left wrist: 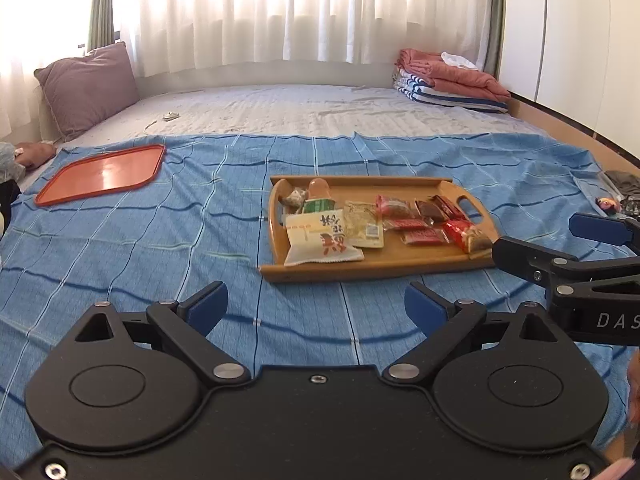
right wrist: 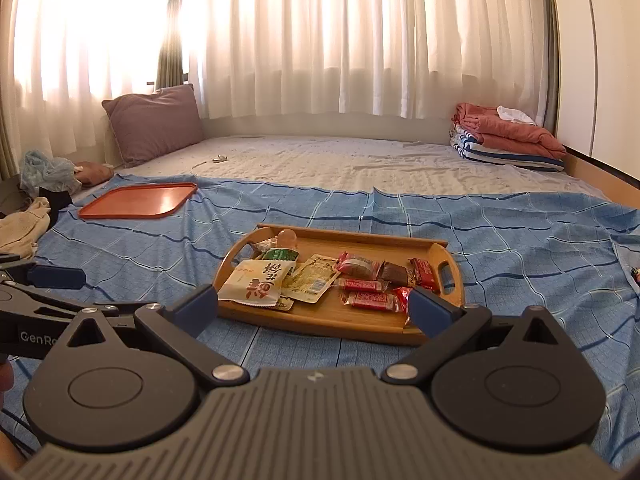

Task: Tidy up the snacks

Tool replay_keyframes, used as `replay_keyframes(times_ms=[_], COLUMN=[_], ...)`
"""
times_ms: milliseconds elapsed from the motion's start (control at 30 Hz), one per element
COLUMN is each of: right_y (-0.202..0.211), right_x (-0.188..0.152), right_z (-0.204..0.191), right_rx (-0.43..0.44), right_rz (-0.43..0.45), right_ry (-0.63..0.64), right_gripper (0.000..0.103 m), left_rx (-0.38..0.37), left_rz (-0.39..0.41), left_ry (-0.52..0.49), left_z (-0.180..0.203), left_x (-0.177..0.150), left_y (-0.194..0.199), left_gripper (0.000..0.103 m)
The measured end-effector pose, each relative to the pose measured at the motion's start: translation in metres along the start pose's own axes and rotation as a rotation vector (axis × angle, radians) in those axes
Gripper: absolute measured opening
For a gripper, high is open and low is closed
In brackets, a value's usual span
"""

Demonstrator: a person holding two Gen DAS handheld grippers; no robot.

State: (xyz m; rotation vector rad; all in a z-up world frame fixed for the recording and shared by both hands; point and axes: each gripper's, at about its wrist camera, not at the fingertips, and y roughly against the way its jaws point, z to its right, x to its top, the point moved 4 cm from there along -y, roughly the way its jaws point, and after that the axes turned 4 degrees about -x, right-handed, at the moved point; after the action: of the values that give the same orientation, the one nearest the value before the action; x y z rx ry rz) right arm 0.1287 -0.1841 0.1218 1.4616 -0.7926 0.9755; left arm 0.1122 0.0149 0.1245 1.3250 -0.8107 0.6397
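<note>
A wooden tray (left wrist: 384, 266) (right wrist: 320, 318) sits on the blue checked sheet and holds several snack packets: a white packet with red print (left wrist: 320, 238) (right wrist: 256, 284), a yellowish pouch (left wrist: 362, 220), red wrapped bars (left wrist: 424, 236) (right wrist: 370, 300) and brown ones (left wrist: 432, 210). An empty orange tray (left wrist: 100, 174) (right wrist: 138, 201) lies far left. My left gripper (left wrist: 316, 308) is open and empty, short of the wooden tray. My right gripper (right wrist: 314, 308) is open and empty, its fingertips over the tray's near edge; it also shows in the left wrist view (left wrist: 536, 240).
A purple pillow (left wrist: 90, 88) leans at the back left. Folded blankets (left wrist: 452, 80) are stacked at the back right. Clothes and a bag (right wrist: 36, 188) lie at the left edge. A small item (left wrist: 608, 202) lies right of the tray.
</note>
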Motion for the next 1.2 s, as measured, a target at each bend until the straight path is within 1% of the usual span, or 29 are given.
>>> replay_keyframes(times_ms=[100, 233, 333, 467, 667, 833, 900, 1000, 1200], right_y=[0.014, 0.021, 0.019, 0.012, 0.000, -0.013, -0.015, -0.013, 0.006], right_x=[-0.008, -0.022, -0.035, -0.055, -0.081, -0.095, -0.098, -0.101, -0.098], right_z=[-0.001, 0.001, 0.003, 0.002, 0.001, 0.007, 0.009, 0.010, 0.011], right_rx=[-0.001, -0.004, -0.010, -0.024, -0.061, -0.075, -0.076, -0.074, -0.075], right_rz=[0.009, 0.005, -0.005, -0.015, -0.028, -0.057, -0.066, -0.071, -0.044], right_ry=[-0.005, -0.027, -0.048, -0.051, -0.015, -0.016, -0.026, -0.021, -0.029], right_gripper=[0.103, 0.103, 0.103, 0.103, 0.103, 0.103, 0.103, 0.103, 0.103], left_rx=[0.003, 0.010, 0.014, 0.030, 0.001, 0.031, 0.034, 0.035, 0.060], left_rz=[-0.001, 0.003, -0.014, -0.025, -0.111, -0.193, -0.189, -0.160, -0.114], left_ry=[0.010, 0.028, 0.041, 0.034, 0.106, 0.139, 0.123, 0.093, 0.047], left_z=[0.002, 0.003, 0.003, 0.003, -0.001, -0.004, -0.001, 0.003, 0.009], left_x=[-0.013, -0.030, -0.046, -0.065, -0.084, -0.093, -0.095, -0.094, -0.090], left_y=[0.012, 0.015, 0.007, -0.007, -0.035, -0.052, -0.050, -0.040, -0.011], left_gripper=[0.097, 0.098, 0.098, 0.098, 0.098, 0.098, 0.098, 0.098, 0.098])
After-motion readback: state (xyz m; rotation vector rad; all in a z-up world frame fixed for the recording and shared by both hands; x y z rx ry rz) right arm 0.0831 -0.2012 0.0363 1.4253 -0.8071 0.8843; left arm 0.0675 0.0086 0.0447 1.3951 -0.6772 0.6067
